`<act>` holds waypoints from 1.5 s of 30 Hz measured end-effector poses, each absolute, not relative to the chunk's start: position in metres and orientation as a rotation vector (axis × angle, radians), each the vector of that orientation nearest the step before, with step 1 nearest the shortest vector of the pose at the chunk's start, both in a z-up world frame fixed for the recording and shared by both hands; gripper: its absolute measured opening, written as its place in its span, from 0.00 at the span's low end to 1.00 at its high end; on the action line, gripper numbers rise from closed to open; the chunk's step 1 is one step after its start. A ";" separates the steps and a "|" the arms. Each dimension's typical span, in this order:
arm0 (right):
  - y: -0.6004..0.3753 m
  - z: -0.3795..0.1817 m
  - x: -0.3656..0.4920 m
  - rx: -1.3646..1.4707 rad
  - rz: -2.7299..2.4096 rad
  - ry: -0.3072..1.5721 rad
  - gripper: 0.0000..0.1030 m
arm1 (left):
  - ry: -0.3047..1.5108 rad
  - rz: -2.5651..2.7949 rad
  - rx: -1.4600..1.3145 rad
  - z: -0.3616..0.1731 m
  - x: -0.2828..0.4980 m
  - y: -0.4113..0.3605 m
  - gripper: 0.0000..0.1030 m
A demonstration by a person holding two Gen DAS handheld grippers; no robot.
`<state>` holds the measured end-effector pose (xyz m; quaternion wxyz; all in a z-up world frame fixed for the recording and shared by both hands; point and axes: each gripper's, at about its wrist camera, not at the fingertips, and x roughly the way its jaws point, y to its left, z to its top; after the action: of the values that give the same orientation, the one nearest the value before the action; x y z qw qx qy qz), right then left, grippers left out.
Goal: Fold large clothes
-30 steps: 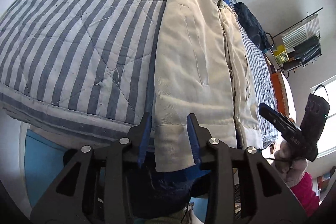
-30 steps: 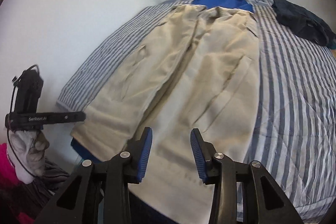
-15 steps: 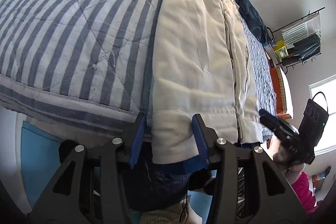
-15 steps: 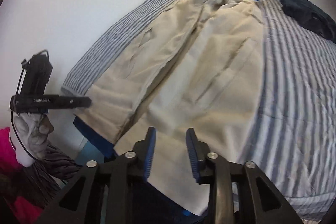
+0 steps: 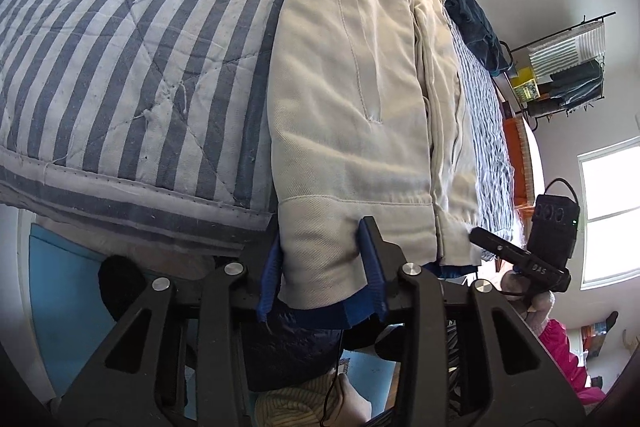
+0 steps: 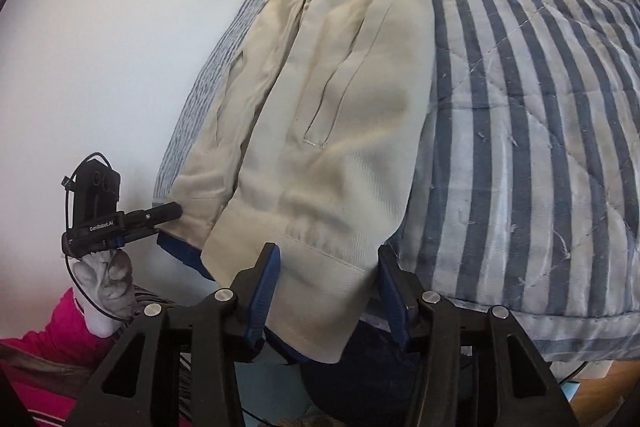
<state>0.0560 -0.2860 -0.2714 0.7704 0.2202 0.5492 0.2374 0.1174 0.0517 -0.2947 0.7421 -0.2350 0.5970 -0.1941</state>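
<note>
On the striped bed (image 5: 132,39), each hand-held gripper straddles the beige jacket's (image 5: 352,75) hem: left (image 5: 322,267) closing, right (image 6: 326,293) opening.

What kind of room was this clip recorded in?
Most likely a bedroom at home. A bed covered by a blue-and-white striped quilt fills both views, with a beige jacket laid out on it. A wire rack of folded textiles stands by the wall, near a window.
</note>
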 end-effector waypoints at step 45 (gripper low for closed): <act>-0.326 -0.224 0.113 0.895 0.630 1.083 0.14 | 1.270 -0.533 -0.731 -0.233 0.202 0.057 0.10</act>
<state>0.1133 -0.3255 -0.2238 0.7179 0.4046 0.4897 0.2849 0.2023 0.0571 -0.2325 0.7111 -0.3297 0.5727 -0.2402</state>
